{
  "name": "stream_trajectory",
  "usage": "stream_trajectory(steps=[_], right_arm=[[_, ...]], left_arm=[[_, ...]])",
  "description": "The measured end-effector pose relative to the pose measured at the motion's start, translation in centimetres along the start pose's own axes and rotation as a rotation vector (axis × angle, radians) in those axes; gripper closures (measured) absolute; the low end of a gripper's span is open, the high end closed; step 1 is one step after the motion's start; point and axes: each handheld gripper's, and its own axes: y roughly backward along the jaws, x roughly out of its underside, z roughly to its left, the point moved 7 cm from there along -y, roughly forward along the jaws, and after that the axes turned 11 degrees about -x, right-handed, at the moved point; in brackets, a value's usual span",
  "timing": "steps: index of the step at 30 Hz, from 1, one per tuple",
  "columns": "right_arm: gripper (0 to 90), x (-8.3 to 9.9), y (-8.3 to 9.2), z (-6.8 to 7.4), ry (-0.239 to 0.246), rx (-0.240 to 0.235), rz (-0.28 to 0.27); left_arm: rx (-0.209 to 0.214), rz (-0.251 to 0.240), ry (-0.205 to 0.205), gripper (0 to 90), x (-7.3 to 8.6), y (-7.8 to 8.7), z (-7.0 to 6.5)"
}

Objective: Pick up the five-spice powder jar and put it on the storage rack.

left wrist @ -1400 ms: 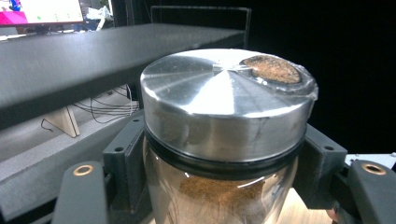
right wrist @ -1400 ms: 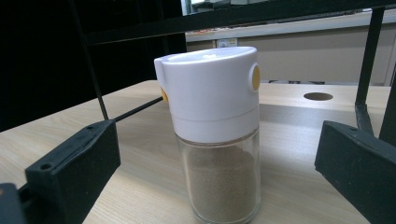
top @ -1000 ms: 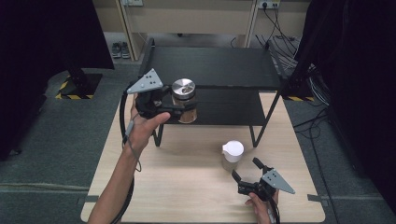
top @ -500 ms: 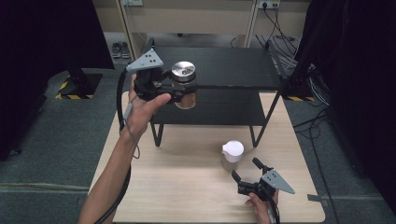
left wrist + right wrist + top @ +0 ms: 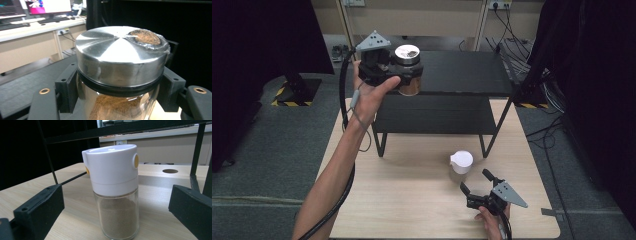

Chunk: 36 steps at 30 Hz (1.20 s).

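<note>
A glass jar (image 5: 408,70) with a shiny metal lid (image 5: 120,55) and brown powder inside hangs in the air at the left front corner of the black two-tier shelf (image 5: 462,75). My left gripper (image 5: 404,75) is shut on it just below the lid. A second jar (image 5: 461,164), glass with a white cap and yellow buttons (image 5: 115,192), stands upright on the wooden table (image 5: 402,200). My right gripper (image 5: 473,184) is open just in front of it, near the table's front edge, its jaws wide on either side and touching nothing.
The shelf stands across the back half of the table on thin black legs (image 5: 383,142). Dark curtains close in on both sides. Cables (image 5: 532,60) lie on the floor at the back right. A round hole (image 5: 170,171) is cut in the tabletop beyond the white-capped jar.
My left hand has lifted the metal-lidded jar from the level of the lower tier up to the top tier's height. The right gripper and the white-capped jar have not moved.
</note>
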Motion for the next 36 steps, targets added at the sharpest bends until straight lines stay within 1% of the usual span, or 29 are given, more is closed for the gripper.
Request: stream_trajectory(steps=[2,5,12,15,21,24,26,31,36], right_arm=[[0.3,0.0,0.0,0.0,-0.003,0.000,0.000],[0.3,0.0,0.0,0.0,-0.004,0.000,0.000],[0.3,0.0,0.0,0.0,-0.006,0.000,0.001],[0.3,0.0,0.0,0.0,-0.004,-0.002,-0.001],[0.3,0.1,0.0,0.0,-0.005,-0.004,0.000],[0.3,0.0,0.0,0.0,-0.007,-0.005,-0.001],[0.4,0.0,0.0,0.0,-0.007,-0.004,-0.002],[0.4,0.1,0.0,-0.1,-0.007,-0.004,-0.001],[0.3,0.1,0.0,0.0,-0.005,-0.005,0.000]], left_arm=[[-0.013,0.000,0.011,30.9,-0.2,-0.4,0.1],[-0.046,-0.001,0.020,30.9,-0.4,-1.0,0.2],[-0.092,-0.006,0.048,30.9,-0.8,-2.1,0.3],[-0.117,-0.002,0.043,30.9,-0.8,-2.6,0.3],[-0.141,0.001,0.065,30.9,-0.3,-3.4,0.5],[-0.161,0.014,0.054,30.9,-0.2,-3.9,0.4],[-0.157,0.015,0.059,30.9,0.0,-4.1,0.5],[-0.169,0.024,0.056,30.8,0.3,-4.5,0.4],[-0.169,0.009,0.050,30.7,0.6,-4.5,0.5]])
